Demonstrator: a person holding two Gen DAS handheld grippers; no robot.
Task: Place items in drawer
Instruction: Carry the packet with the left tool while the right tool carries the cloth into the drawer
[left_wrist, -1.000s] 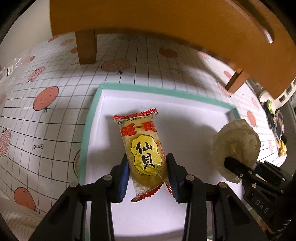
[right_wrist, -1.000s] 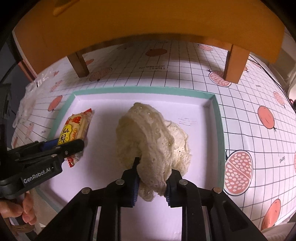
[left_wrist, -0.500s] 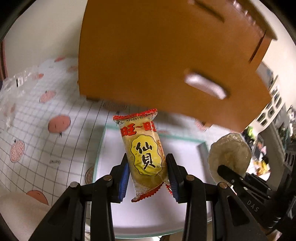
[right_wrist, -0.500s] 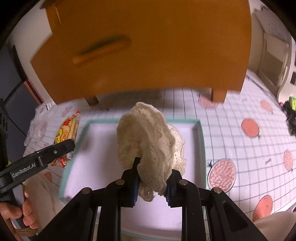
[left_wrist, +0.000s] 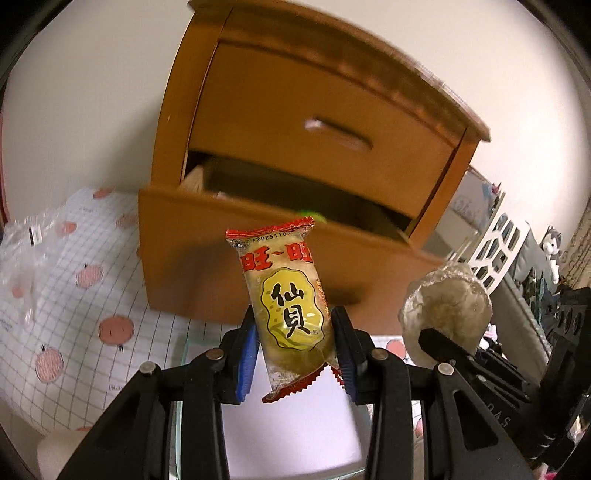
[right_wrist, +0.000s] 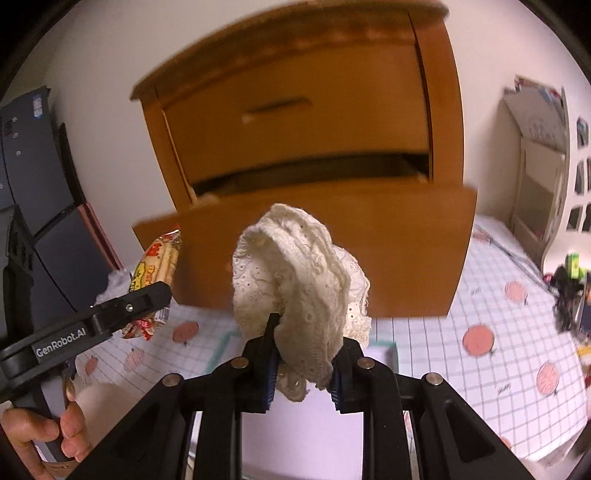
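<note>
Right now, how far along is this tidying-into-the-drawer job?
Partway. Done: the lower drawer stands pulled open, and both items are picked up, clear of the white tray. In hand: the left hand-held gripper clamps the snack packet; the right hand-held gripper clamps the lace cloth, both in front of the drawer. Left: neither item is in the drawer yet.

The snack packet (left_wrist: 288, 314) carries red characters 旺~旺 above black 仙貝 on a yellow oval, and a partly readable code "A2025110" along its top seal. The left gripper (right_wrist: 147, 295) arm reads "GenRobot.AI" in white letters.
</note>
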